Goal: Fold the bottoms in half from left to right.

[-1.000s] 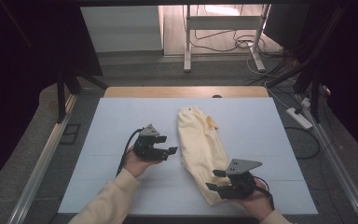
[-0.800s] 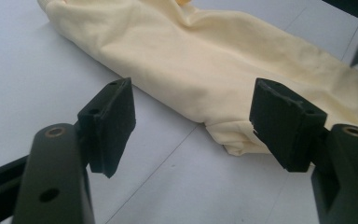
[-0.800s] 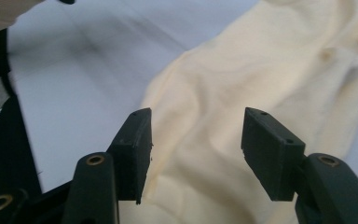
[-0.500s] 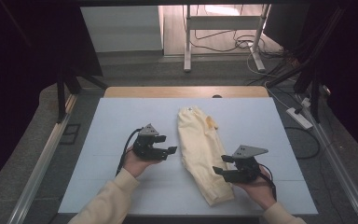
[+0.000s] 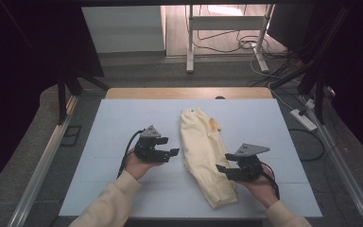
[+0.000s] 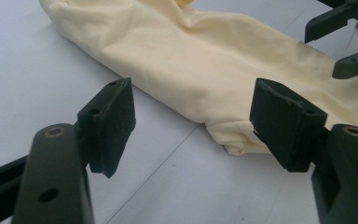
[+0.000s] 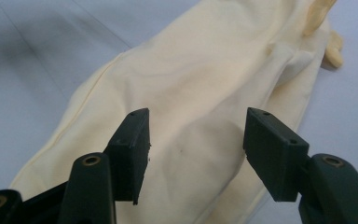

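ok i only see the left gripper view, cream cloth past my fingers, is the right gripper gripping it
observer: no, in its own view the right gripper has its fingers apart above the garment, and nothing is pinched.
operator: how does the whole thing lie
observer: from the high view it is one long folded strip on the pale blue table, running from the far middle toward the near right.
operator: what's at the far end
observer: a waistband with a small label, and a yellow tie sticks out at the right edge just below it.
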Demonstrator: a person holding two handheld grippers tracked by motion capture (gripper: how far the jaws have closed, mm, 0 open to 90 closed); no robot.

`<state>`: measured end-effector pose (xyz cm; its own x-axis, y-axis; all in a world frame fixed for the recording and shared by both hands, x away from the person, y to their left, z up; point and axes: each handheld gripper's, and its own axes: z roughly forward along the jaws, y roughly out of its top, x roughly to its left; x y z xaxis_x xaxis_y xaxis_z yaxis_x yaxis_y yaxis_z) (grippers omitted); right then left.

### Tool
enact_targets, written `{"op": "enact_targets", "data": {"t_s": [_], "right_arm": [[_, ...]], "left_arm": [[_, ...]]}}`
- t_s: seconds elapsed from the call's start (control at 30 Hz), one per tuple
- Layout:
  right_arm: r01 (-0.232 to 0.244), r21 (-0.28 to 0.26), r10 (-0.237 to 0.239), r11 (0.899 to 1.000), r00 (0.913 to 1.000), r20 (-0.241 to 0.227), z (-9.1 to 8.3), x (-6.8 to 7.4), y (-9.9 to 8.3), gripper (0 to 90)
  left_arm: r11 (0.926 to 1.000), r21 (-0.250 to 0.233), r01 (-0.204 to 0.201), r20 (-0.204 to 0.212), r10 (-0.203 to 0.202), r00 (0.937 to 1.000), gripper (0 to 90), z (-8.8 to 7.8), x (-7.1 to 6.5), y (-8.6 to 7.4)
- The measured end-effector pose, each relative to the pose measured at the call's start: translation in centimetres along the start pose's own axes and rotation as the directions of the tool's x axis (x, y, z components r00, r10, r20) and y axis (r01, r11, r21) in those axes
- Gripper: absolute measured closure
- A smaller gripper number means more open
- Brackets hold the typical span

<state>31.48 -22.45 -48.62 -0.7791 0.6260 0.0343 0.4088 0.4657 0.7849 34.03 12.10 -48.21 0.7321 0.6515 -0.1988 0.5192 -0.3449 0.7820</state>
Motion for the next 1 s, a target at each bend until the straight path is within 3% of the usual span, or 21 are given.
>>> {"op": "enact_targets", "data": {"t_s": [0.37,0.8,1.0], "right_arm": [[-0.026,0.018,0.026,0.999,0.9993,0.026,0.2,-1.3,-0.2,40.7],[-0.029,0.021,0.028,0.999,0.9991,0.033,-0.4,-1.4,-0.6,39.6],[-0.039,0.05,0.037,0.998,0.9988,0.031,-0.4,-1.1,-0.8,37.3]], "left_arm": [[1.0,-0.004,0.008,-0.005,-0.008,1.0,30.3,-0.2,0.1,-0.2],[0.9998,-0.009,0.017,-0.003,-0.017,0.9999,30.3,-0.3,0.3,-0.2],[0.9998,-0.01,0.015,-0.003,-0.015,0.9999,30.2,-0.4,0.4,-0.2]]}}
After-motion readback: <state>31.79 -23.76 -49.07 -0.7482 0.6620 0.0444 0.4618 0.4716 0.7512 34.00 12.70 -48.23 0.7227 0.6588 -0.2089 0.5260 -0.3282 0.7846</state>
